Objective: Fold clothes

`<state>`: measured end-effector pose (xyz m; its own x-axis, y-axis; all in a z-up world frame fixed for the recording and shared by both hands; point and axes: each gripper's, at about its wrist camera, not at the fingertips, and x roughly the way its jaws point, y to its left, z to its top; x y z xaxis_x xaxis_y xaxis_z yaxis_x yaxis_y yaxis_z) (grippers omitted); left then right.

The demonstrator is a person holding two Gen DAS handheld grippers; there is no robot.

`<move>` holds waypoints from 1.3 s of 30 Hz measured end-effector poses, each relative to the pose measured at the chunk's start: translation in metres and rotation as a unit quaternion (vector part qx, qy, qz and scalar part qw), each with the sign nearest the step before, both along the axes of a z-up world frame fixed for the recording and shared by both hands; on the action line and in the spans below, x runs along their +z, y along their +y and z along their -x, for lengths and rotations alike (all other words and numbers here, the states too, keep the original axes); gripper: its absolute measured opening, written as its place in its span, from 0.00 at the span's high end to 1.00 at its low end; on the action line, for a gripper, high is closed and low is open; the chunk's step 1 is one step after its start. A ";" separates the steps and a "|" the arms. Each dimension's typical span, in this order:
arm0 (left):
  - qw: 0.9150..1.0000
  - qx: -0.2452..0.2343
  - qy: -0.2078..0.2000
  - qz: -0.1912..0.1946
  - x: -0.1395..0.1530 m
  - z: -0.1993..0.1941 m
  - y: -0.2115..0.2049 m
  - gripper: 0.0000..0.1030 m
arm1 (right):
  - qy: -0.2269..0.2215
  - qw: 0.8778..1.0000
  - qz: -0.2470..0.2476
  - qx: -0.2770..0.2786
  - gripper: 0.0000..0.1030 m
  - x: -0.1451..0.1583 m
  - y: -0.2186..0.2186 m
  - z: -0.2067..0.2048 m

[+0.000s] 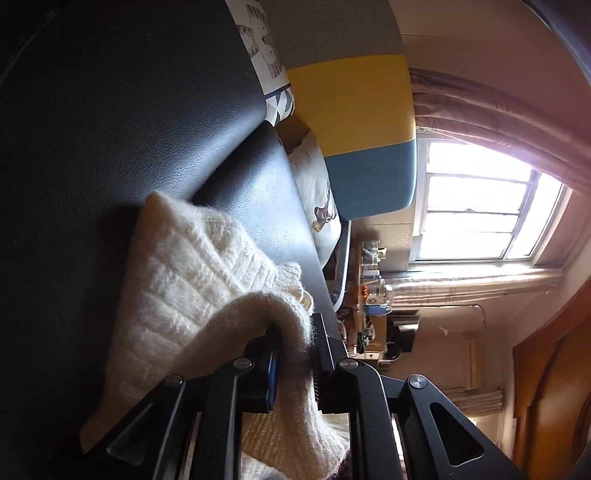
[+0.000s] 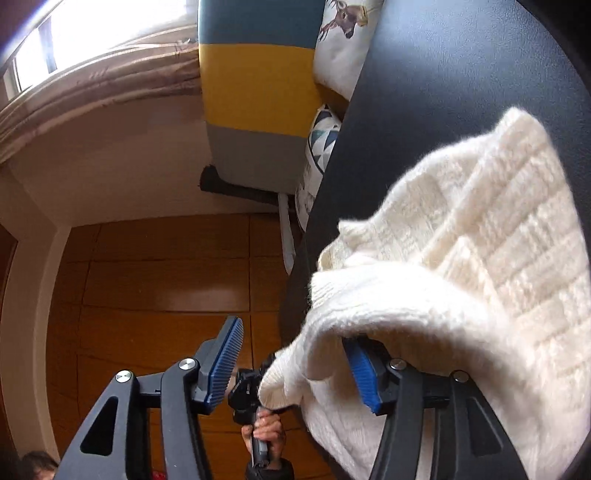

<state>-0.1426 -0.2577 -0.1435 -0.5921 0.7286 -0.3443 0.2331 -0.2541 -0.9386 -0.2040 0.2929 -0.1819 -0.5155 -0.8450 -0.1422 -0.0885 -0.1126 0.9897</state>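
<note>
A dark, grained leather-like surface point(image 1: 140, 122) fills much of both wrist views. At its far edge lie printed cushions: one with a deer picture point(image 2: 345, 22), one with blue and grey triangles point(image 2: 323, 138). Behind them stands an upholstered panel point(image 2: 258, 96) banded in teal, yellow and grey. A bright window point(image 1: 480, 199) with horizontal bars floods the room with daylight, framed by a beige curtain point(image 1: 498, 107). Near the window a crowded small table point(image 1: 369, 295) holds jars and cups. The walls are cream, and orange-brown wooden panelling point(image 2: 159, 280) shows beyond the surface's edge.
</note>
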 end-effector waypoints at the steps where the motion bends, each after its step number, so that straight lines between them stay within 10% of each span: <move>1: 1.000 0.007 -0.005 -0.012 -0.003 0.002 -0.001 0.86 | -0.003 1.000 0.002 -0.023 0.44 -0.004 0.007 0.004; 9: 0.992 0.079 -0.016 -0.098 -0.017 0.007 -0.036 0.71 | -0.012 0.995 -0.060 -0.073 0.45 -0.006 0.039 0.003; 13: 0.996 0.087 0.010 -0.013 0.005 0.000 -0.065 0.66 | 0.026 0.978 -0.206 -0.031 0.45 0.025 0.038 -0.014; 17: 0.984 0.037 0.031 0.170 0.031 -0.004 -0.066 0.64 | 0.069 0.920 -0.385 -0.002 0.45 0.054 0.018 -0.021; 20: 0.973 -0.015 0.049 0.224 0.037 0.007 -0.044 0.57 | 0.074 0.883 -0.462 0.031 0.45 0.055 0.002 -0.011; 31: 0.952 -0.115 0.057 0.279 0.023 0.026 0.013 0.57 | 0.054 0.868 -0.486 0.083 0.45 0.036 0.022 -0.007; 33: 0.949 -0.126 0.061 0.284 0.024 0.026 0.019 0.59 | 0.070 0.842 -0.524 0.107 0.45 0.035 0.009 -0.007; 35: 0.942 -0.129 0.058 0.306 0.025 0.024 0.024 0.84 | 0.090 0.809 -0.566 0.132 0.46 0.035 -0.006 -0.008; 39: 0.940 -0.107 0.066 0.317 0.032 0.013 0.025 0.93 | 0.137 0.714 -0.667 0.163 0.88 0.047 -0.039 -0.027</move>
